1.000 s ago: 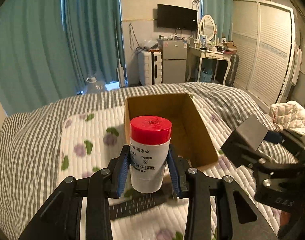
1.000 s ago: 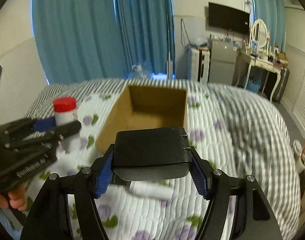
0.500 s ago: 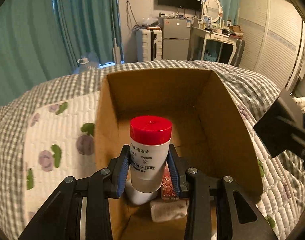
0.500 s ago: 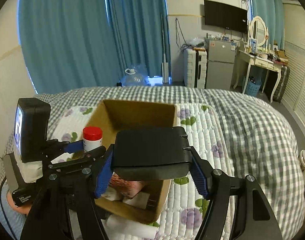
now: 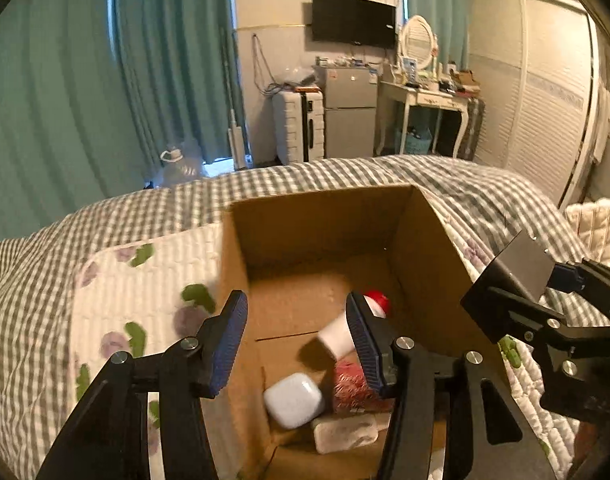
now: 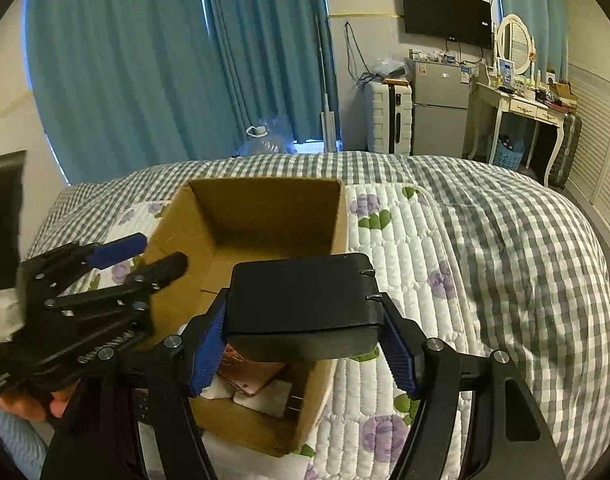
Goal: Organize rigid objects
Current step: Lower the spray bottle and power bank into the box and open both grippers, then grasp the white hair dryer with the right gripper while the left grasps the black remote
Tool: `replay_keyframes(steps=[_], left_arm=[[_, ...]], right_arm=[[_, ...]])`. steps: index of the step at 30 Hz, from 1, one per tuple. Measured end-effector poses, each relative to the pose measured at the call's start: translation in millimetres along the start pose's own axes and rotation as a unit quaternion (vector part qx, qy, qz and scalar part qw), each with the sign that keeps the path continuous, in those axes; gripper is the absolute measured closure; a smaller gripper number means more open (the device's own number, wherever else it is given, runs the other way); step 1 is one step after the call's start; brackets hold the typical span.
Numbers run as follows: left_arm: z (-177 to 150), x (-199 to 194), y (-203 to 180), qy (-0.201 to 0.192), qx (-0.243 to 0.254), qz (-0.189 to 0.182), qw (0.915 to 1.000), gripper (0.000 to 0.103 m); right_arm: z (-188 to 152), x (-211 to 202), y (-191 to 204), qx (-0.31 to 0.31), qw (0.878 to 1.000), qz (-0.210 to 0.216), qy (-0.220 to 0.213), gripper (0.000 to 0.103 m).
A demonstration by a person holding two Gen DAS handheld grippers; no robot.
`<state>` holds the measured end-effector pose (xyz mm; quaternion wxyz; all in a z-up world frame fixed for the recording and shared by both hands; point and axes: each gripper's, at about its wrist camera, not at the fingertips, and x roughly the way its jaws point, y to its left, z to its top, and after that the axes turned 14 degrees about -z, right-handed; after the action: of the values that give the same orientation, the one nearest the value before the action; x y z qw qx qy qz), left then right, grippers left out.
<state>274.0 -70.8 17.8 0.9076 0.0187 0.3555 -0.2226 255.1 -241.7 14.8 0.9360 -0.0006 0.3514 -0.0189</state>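
Your left gripper (image 5: 295, 340) has just spread its fingers, and the white bottle with the red cap (image 5: 351, 326) that they pinched a moment ago now lies tilted inside the open brown cardboard box (image 5: 325, 224) on the bed, free of the pads. Beside the bottle in the box sit a white rounded case (image 5: 293, 400), a red foil packet (image 5: 351, 386) and a white block (image 5: 345, 432). Your right gripper (image 6: 305, 348), over the box's near right corner, pinches a flat black rectangular case (image 6: 301, 300) between its blue pads.

The cardboard box (image 5: 317, 220) is open-topped with bare floor at its far end; items (image 5: 295, 400) crowd its near end.
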Motion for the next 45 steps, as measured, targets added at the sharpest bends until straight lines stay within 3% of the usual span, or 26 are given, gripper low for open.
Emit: replay_keyframes(steps=[9,16,23,25,28,30,31,35,37,42,45], left_arm=[[-9.6,-37.9,38.5,-0.022,-0.032,0.028,0.9989,0.049],[-26.4,-40.1,78.0,-0.015,-0.065,0.058,0.9961,0.049],[-44.7,-35.6,95.1,-0.006,-0.074,0.061,0.9954,0.049],[-49.7,-36.6,94.7,-0.001,-0.076,0.053,0.9957,0.047],[-55.7,-45.6,85.3,0.000,-0.071,0.052,0.9961,0.031],[-60.9,-54.9,76.3,-0.003,-0.063,0.051,0.9967,0.026],[-64.4,-58.8,71.8,-0.002,-0.060,0.049,0.9970,0.019],[-85.9,-74.6,48.3,0.012,-0.040,0.048,0.9980,0.014],[-95.5,-76.8,39.9,0.021,-0.033,0.052,0.9978,0.006],[-126.3,-78.8,23.8,0.037,-0.031,0.046,0.9978,0.006],[-143.8,-70.3,17.3,0.060,-0.030,0.042,0.9969,0.006]], right_arm=[[10.5,9.2,42.7,-0.028,1.000,0.004,0.003,0.035],[12.6,49.4,80.4,-0.066,0.998,-0.012,0.013,0.035],[7.5,73.1,82.8,-0.051,0.998,-0.014,0.023,0.033],[9.4,64.6,79.9,-0.045,0.999,-0.018,0.008,0.029],[13.3,45.2,72.6,-0.039,0.999,-0.012,0.003,0.029],[12.1,27.0,66.1,-0.040,0.999,-0.005,-0.001,0.028],[9.5,13.2,61.6,-0.046,0.999,-0.002,-0.006,0.028],[-7.3,-27.6,48.8,-0.060,0.998,-0.001,-0.020,0.017],[-19.5,-44.7,42.2,-0.065,0.998,-0.001,-0.017,0.016],[-58.1,-62.5,32.7,-0.081,0.997,-0.003,0.003,0.009],[-86.4,-45.5,34.8,-0.105,0.993,-0.011,0.047,0.009]])
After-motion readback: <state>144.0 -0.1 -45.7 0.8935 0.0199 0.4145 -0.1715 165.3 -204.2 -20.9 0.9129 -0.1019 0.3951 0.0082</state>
